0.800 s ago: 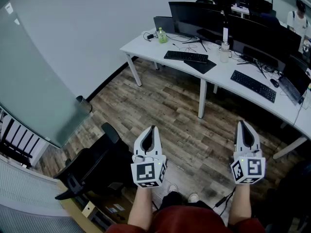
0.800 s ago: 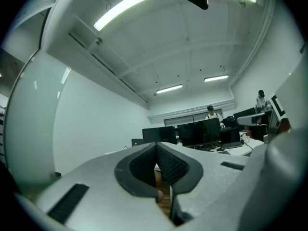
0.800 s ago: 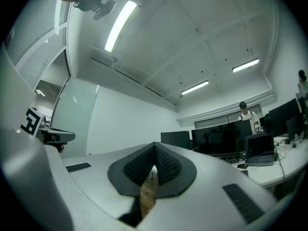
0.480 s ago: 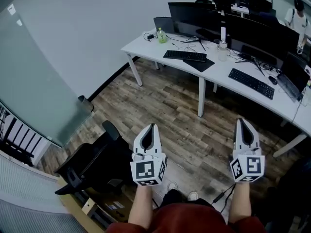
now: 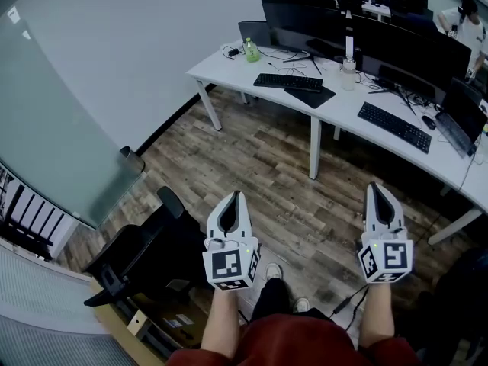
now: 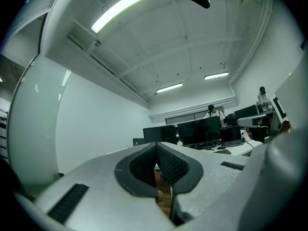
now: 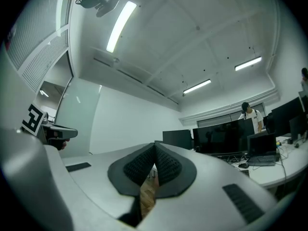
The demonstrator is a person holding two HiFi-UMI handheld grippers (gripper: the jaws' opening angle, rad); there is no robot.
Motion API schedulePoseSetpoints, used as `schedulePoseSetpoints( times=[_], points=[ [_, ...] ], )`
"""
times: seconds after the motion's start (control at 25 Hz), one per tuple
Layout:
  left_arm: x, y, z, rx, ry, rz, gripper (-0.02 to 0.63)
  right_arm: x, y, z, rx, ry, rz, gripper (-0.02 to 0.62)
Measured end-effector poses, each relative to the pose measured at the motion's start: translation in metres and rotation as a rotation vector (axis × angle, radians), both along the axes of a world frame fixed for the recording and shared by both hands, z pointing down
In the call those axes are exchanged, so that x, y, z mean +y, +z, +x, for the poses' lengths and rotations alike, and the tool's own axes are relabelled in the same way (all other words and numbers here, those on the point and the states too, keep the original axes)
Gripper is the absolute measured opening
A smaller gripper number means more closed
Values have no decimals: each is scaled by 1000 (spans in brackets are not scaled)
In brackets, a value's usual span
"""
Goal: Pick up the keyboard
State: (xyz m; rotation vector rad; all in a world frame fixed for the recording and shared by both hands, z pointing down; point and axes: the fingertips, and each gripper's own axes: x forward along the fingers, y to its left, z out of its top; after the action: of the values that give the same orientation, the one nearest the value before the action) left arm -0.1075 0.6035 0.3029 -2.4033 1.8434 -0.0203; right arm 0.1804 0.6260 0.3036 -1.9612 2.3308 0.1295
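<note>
Left gripper (image 5: 233,196) is hovering above the wood floor (image 5: 259,166) with its 2 jaws pressed together and nothing pinched between them. In the left gripper view its ribbed pads (image 6: 171,165) are meeting at the tip, and only a sliver of floor is showing below them. Right gripper (image 5: 375,187) is hanging well apart from it, and its 2 jaws are sitting pressed tight as well, gripping nothing. Both are pointing roughly level toward the white desk (image 5: 335,120) across the room, and each marker cube is facing the head camera.

The keyboard (image 5: 288,81) is lying flat on the left part of that desk, well away from both grippers, in front of a row of dark monitors (image 5: 305,21). A dark mat (image 5: 311,97) is lying just beside its right end; whether the 2 are touching cannot be told. A second keyboard (image 5: 394,126) is lying farther right on the same desk. A green bottle (image 5: 250,50) is standing upright near the desk's far left corner.

A black office chair (image 5: 141,261) is standing on the floor left of the left gripper, near a frosted glass panel (image 5: 53,128). A person in a white top (image 5: 467,27) is showing at the far right, behind the monitors.
</note>
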Motion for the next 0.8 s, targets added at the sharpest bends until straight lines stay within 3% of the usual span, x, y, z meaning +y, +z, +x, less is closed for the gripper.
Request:
schedulePoseSetpoints(
  times=[0.56,0.8],
  points=[
    [-106,10,-27,-23,7,-14,9,-103,-3,-32,23,-10,15,38],
    [-177,16,-59,-16,10,-35,112,-177,2,-61,35,-15,-5,150]
  ],
)
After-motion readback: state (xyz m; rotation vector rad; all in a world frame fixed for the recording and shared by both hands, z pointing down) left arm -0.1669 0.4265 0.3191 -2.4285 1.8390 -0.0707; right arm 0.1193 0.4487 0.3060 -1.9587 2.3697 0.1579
